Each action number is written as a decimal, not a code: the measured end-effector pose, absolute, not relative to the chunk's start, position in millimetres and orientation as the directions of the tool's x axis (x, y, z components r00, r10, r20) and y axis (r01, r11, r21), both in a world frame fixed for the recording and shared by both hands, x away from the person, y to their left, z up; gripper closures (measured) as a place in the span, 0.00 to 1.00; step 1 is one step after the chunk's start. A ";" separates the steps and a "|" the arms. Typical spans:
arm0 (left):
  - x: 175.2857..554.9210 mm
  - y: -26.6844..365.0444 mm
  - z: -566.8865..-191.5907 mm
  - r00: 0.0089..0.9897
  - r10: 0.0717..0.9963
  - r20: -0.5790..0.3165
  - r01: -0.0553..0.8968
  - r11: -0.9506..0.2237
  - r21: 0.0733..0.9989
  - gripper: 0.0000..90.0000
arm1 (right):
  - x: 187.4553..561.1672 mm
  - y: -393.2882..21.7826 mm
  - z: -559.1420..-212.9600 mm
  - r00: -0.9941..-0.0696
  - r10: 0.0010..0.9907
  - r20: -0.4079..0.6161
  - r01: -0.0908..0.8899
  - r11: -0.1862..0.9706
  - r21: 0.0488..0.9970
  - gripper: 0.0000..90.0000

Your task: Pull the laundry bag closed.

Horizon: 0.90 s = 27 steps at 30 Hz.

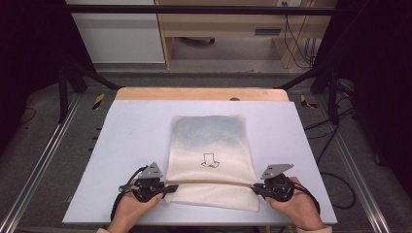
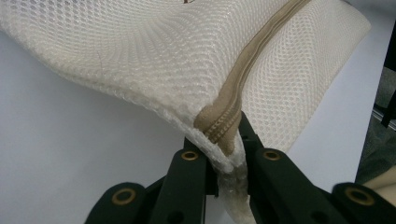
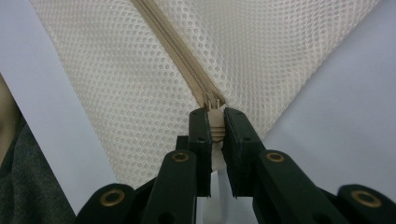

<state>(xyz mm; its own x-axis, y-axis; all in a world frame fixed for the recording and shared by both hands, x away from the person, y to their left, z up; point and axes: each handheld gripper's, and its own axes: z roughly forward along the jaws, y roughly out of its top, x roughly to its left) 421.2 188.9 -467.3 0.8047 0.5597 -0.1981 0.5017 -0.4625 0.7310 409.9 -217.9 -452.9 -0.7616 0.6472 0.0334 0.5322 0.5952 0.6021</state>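
One cream mesh bag (image 1: pixel 210 160) lies in the middle of the white surface (image 1: pixel 131 131), its zipper (image 1: pixel 209 182) running along the near edge. Two grippers work it: the left gripper (image 2: pixel 227 156) is clamped on the zipper's end fabric, the right gripper (image 3: pixel 215 128) pinched on the slider. If the slider's small tab slips out, or the left grip gives, the mesh likely bunches and the zipper jams.

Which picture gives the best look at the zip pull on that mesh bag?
The right gripper view: the zip pull sits close up, pinched between its jaws. The high view shows the zip as a thin line; the left gripper view shows its other end.
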 end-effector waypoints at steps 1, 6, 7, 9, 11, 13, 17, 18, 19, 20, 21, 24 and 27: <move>421.3 188.9 -467.5 0.805 0.560 -0.198 0.501 -0.462 0.731 0.95 | 409.7 -218.8 -453.1 -0.761 0.648 0.032 0.531 0.595 0.604 0.91; 421.2 188.8 -467.3 0.805 0.559 -0.197 0.501 -0.463 0.731 0.95 | 408.7 -221.5 -453.5 -0.760 0.649 0.036 0.531 0.588 0.610 0.91; 421.2 188.9 -467.1 0.805 0.559 -0.198 0.501 -0.463 0.732 0.95 | 408.5 -221.4 -453.5 -0.759 0.651 0.035 0.532 0.587 0.610 0.91; 421.0 188.9 -466.8 0.806 0.559 -0.195 0.499 -0.464 0.732 0.95 | 408.3 -221.4 -453.6 -0.759 0.651 0.036 0.533 0.588 0.609 0.91; 421.0 188.7 -467.2 0.806 0.559 -0.196 0.500 -0.465 0.731 0.94 | 408.2 -221.2 -453.9 -0.757 0.652 0.036 0.534 0.586 0.609 0.91; 421.2 189.1 -467.4 0.805 0.561 -0.192 0.498 -0.465 0.732 0.94 | 408.2 -220.8 -454.5 -0.758 0.651 0.036 0.532 0.586 0.611 0.91; 418.7 188.0 -464.0 0.808 0.565 -0.169 0.483 -0.470 0.739 0.86 | 408.7 -221.6 -455.4 -0.763 0.645 0.040 0.525 0.582 0.621 0.91; 417.9 187.7 -463.8 0.806 0.569 -0.162 0.481 -0.472 0.739 0.82 | 408.7 -221.3 -455.9 -0.763 0.645 0.043 0.525 0.579 0.624 0.91; 417.6 188.1 -463.4 0.807 0.570 -0.153 0.477 -0.477 0.738 0.79 | 408.9 -221.6 -456.4 -0.767 0.641 0.039 0.519 0.582 0.626 0.89; 416.9 188.4 -463.2 0.802 0.576 -0.157 0.481 -0.467 0.742 0.75 | 408.9 -221.4 -456.8 -0.766 0.642 0.039 0.517 0.578 0.631 0.84; 416.6 189.8 -462.3 0.800 0.580 -0.155 0.480 -0.463 0.745 0.70 | 408.8 -220.7 -456.9 -0.762 0.646 0.038 0.516 0.570 0.640 0.80; 414.6 195.1 -459.9 0.778 0.610 -0.153 0.491 -0.438 0.753 0.49 | 408.3 -218.2 -453.6 -0.760 0.650 0.006 0.480 0.554 0.680 0.59; 412.6 203.2 -459.0 0.740 0.661 -0.125 0.504 -0.422 0.754 0.27 | 410.1 -217.1 -450.6 -0.734 0.679 -0.008 0.471 0.519 0.713 0.43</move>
